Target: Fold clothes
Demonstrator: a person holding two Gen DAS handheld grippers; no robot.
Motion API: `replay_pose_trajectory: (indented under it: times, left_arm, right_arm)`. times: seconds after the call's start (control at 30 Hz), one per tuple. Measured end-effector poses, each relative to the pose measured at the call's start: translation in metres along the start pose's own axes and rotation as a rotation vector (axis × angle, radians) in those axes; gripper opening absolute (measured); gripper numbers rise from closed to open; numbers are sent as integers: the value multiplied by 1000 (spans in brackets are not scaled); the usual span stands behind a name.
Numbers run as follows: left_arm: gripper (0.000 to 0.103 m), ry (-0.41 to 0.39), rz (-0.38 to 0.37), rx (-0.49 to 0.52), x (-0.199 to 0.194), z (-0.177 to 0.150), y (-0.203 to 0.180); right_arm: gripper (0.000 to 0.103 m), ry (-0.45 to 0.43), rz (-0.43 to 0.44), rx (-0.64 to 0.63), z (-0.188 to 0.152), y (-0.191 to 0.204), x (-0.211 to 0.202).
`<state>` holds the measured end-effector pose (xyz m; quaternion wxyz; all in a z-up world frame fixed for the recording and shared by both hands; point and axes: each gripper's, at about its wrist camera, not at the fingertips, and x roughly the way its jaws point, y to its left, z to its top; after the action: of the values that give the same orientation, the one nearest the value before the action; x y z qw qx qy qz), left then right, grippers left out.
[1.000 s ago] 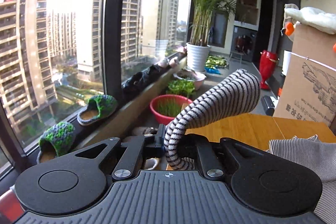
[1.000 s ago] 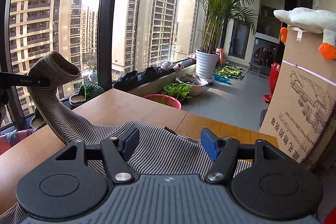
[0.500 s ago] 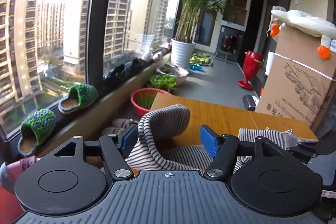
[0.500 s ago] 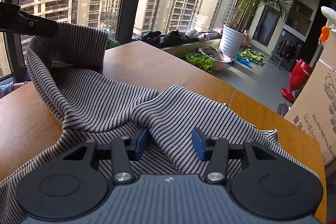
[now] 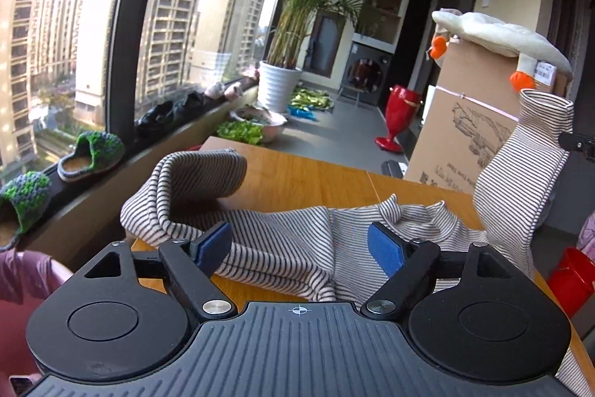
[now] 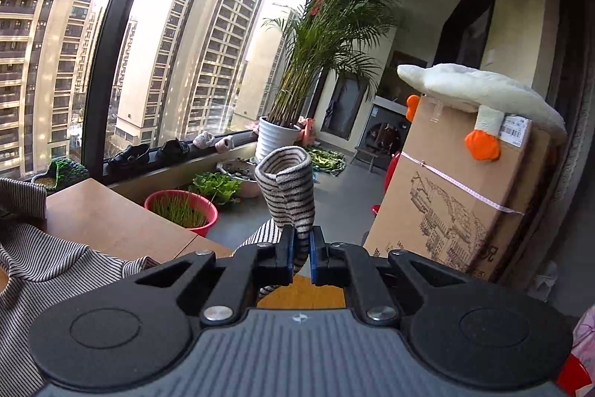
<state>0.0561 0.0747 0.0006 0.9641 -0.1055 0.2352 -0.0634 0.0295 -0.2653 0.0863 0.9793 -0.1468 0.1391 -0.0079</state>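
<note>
Striped garment [image 5: 290, 240], in fine grey and white stripes, lies crumpled across the wooden table [image 5: 297, 181] in the lower middle of the left wrist view. At left of centre one sleeve [image 5: 200, 177] curls over on itself, its cuff resting on the tabletop. Below it the left gripper [image 5: 301, 244] has just been opening: its blue pads [image 5: 214, 244] stand wide apart, released, with cloth lying between them but pressed by neither. At the right edge of the same view the other sleeve [image 5: 520, 173] rises upright off the table, its cuff at the top.

In the right wrist view, garment fabric fills the lower left over the table edge. At centre the right gripper [image 6: 301, 253] has just been closing and is now clenched on the raised sleeve [image 6: 288, 185], whose open cuff stands above the pinched pads. Behind, from left to right: slippers [image 5: 91, 155] on the window sill, a potted palm [image 6: 282, 136] in a white pot, and a cardboard box [image 6: 457, 199] bearing a plush goose [image 6: 479, 92] at upper right.
</note>
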Motion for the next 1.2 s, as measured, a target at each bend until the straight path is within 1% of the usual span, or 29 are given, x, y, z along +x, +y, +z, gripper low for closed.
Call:
replay_pose_trajectory:
  times: [0.07, 0.17, 0.27, 0.33, 0.43, 0.5, 0.57, 0.6, 0.63, 0.67, 0.73, 0.77, 0.8, 0.83, 0.87, 0.9, 0.93, 1.07, 1.2]
  left_arm:
    - [85, 1, -12, -1, 0, 3, -5]
    - [86, -2, -34, 29, -3, 4, -19]
    - [89, 8, -53, 62, -3, 2, -34]
    - [90, 24, -66, 85, -2, 0, -42]
    - [92, 77, -95, 80, 3, -7, -46]
    - [92, 124, -113, 66, 7, -13, -45]
    - [91, 149, -105, 87, 6, -23, -44]
    - [91, 158, -96, 104, 4, -28, -43]
    - [91, 162, -92, 126, 0, -33, -44]
    - [90, 171, -95, 139, -2, -37, -45]
    - [87, 194, -114, 153, -6, -44, -46]
    - [84, 212, -138, 148, -7, -47, -48]
    - [82, 232, -165, 143, -6, -50, -49]
    - [82, 245, -180, 138, -5, -52, -50]
    - [82, 251, -176, 139, -2, -54, -51]
    - [81, 256, -154, 142, 3, -57, -52]
    - [80, 258, -137, 145, 7, -59, -51]
    - [78, 234, -90, 174, 17, -58, -54]
    - [77, 204, -61, 163, 30, -51, -51]
  right_arm:
    - [7, -20, -59, 35, 1, -28, -16]
    - [7, -15, -90, 73, -7, -50, -29]
    - [7, 26, -69, 81, -27, -52, -31]
    - [8, 68, -35, 87, -39, -47, -20]
    - [8, 162, 23, 100, -56, -34, 7]
    - [17, 216, 45, 97, -70, -28, 14]
    - [34, 220, 34, 105, -82, -26, 3]
    - [38, 217, 30, 110, -88, -25, -5]
    - [45, 214, 34, 117, -94, -24, -13]
    - [48, 217, 73, 134, -99, -22, -22]
    - [49, 254, 208, 202, -109, -14, -36]
    - [49, 281, 287, 239, -114, -8, -42]
    - [49, 324, 387, 282, -121, 1, -45]
    - [49, 353, 444, 301, -127, 11, -46]
    - [50, 373, 474, 303, -132, 21, -46]
    - [50, 391, 497, 303, -138, 31, -45]
    - [51, 397, 498, 298, -141, 38, -43]
    - [61, 372, 473, 294, -141, 52, -36]
    - [62, 369, 452, 304, -140, 60, -29]
